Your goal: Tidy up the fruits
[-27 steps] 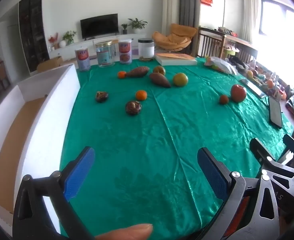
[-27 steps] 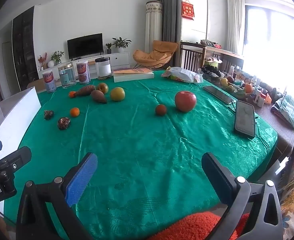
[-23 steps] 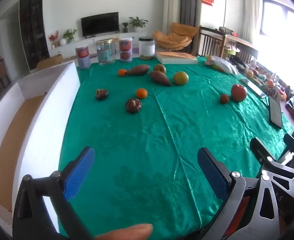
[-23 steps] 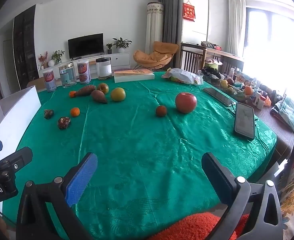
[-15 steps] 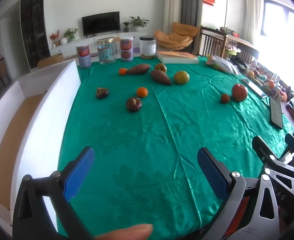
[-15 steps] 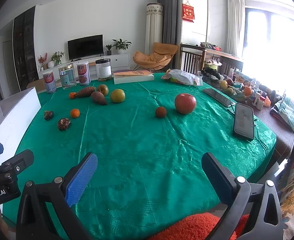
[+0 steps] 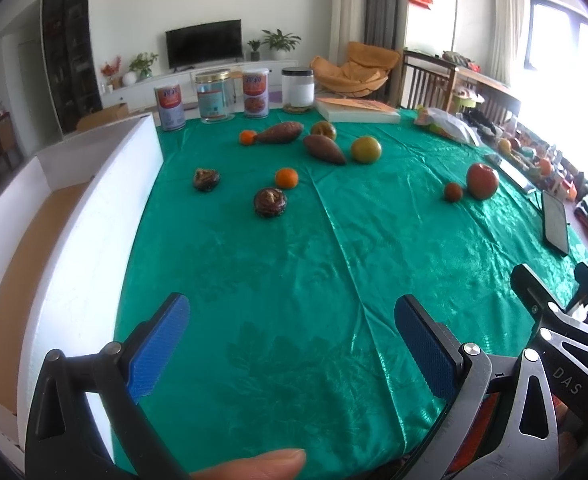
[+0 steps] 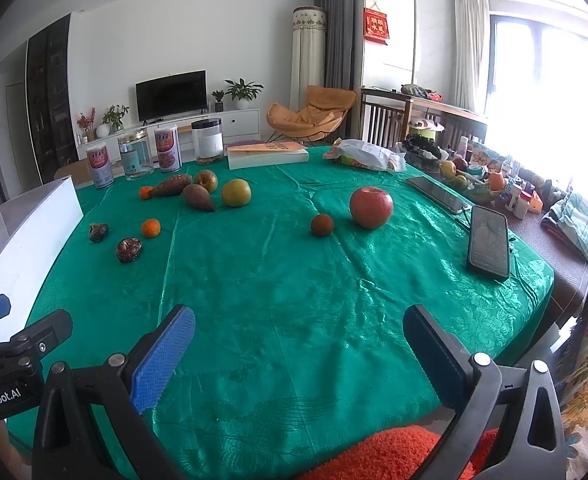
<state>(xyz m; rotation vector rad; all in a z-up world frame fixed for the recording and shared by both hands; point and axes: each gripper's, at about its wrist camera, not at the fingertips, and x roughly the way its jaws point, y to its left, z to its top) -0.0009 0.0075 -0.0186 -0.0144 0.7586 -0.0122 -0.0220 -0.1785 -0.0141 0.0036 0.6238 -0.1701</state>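
Observation:
Fruits and vegetables lie spread on a green tablecloth (image 7: 294, 280). A red apple (image 8: 370, 207) and a small dark red fruit (image 8: 322, 225) sit at the right. A yellow-green pear (image 8: 235, 193), two sweet potatoes (image 8: 198, 197) and small oranges (image 8: 150, 227) lie further back left. Two dark mushrooms (image 7: 270, 202) lie near a white box (image 7: 93, 216) at the left edge. My left gripper (image 7: 289, 344) and right gripper (image 8: 298, 352) are both open and empty, low over the near table edge, far from the fruit.
Several cans and jars (image 7: 213, 98) and a flat book box (image 7: 356, 110) stand at the table's far edge. A plastic bag (image 8: 364, 154) and two phones (image 8: 488, 242) lie at the right. The right gripper also shows in the left wrist view (image 7: 566, 328).
Both grippers have stayed open and nearly still; the views have shifted only slightly, and nothing on the table has moved.

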